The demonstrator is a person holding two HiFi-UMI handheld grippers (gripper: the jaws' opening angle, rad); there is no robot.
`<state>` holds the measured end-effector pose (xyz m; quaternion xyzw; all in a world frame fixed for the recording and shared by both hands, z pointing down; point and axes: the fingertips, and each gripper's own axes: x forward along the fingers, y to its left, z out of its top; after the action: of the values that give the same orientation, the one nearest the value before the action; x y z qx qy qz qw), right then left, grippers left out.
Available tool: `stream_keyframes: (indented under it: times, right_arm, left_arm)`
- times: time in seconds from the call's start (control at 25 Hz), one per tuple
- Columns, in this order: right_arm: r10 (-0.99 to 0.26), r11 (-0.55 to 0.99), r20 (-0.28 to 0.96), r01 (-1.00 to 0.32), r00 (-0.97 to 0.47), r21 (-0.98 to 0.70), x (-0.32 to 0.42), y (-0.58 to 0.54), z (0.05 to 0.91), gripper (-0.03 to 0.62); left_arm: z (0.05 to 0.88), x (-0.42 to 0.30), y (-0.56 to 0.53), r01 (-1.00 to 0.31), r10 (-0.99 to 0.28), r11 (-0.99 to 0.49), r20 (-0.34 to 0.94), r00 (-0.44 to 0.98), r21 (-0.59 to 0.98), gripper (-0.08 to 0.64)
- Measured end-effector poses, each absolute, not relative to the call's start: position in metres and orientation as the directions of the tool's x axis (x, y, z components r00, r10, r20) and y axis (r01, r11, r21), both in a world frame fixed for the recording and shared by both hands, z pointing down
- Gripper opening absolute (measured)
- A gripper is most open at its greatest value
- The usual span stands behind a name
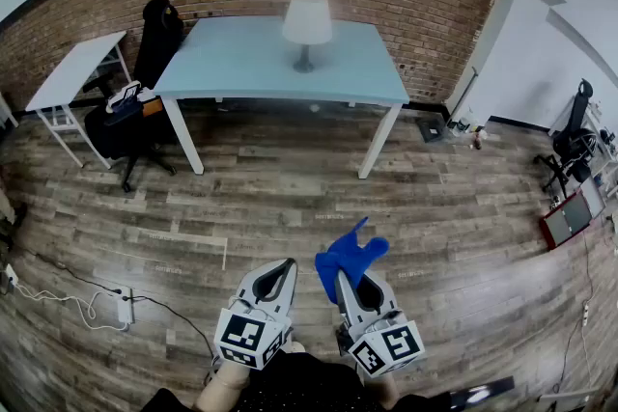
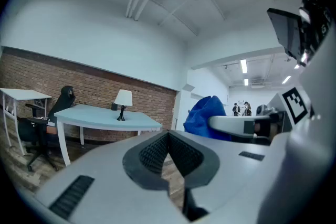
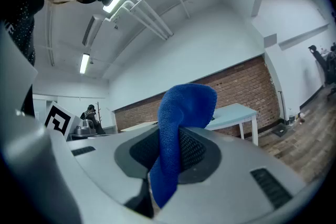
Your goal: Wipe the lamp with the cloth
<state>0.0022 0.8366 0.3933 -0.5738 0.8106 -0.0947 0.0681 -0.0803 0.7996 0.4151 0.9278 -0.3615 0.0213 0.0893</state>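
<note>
Head view: the wooden plank floor (image 1: 290, 198) fills most of the picture, and the person stands on it well apart from the furniture. Behind it runs a long brick wall (image 1: 406, 5). In front of the wall stands a wide light blue table (image 1: 241, 63) on white legs. At its left end there is a black office chair (image 1: 154, 39), and further left a smaller white table (image 1: 77, 68). The lamp (image 1: 307, 24), with a white shade and a dark foot, stands upright on the blue table, near the back edge and a little right of the middle.

Both tools are low in the picture, close to the person's body and side by side. The left gripper (image 1: 287, 265) points toward the table. In the left gripper view its two jaws meet at the tips and nothing is between them; only the floor shows through the gap behind the tips. The right gripper (image 1: 340, 283) is clamped on the blue cloth (image 1: 350, 256). In the right gripper view the cloth goes down between the ribbed pads (image 3: 195, 150), and its free end stands up above the jaws and folds over. The cloth is far from the lamp and does not touch it.

A white power strip (image 1: 125, 306) with cables lies on the floor at the left.
</note>
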Motion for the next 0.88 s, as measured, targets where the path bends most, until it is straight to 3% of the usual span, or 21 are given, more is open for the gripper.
stream_keyframes:
  times: [0.36, 0.88]
  right_arm:
    - [-0.947, 0.313, 0.000, -0.921, -0.321, -0.234, 0.020, 0.786, 0.405, 0.077]
    - [-0.951, 0.305, -0.006, -0.937, -0.308, -0.171, 0.044, 0.605, 0.378, 0.077]
  left_arm:
    - [0.426, -0.062, 0.752, -0.660, -0.652, -0.737, 0.104, 0.751, 0.150, 0.008]
    - [0.400, -0.034, 0.562, -0.653, -0.646, -0.749, 0.093, 0.757, 0.110, 0.008]
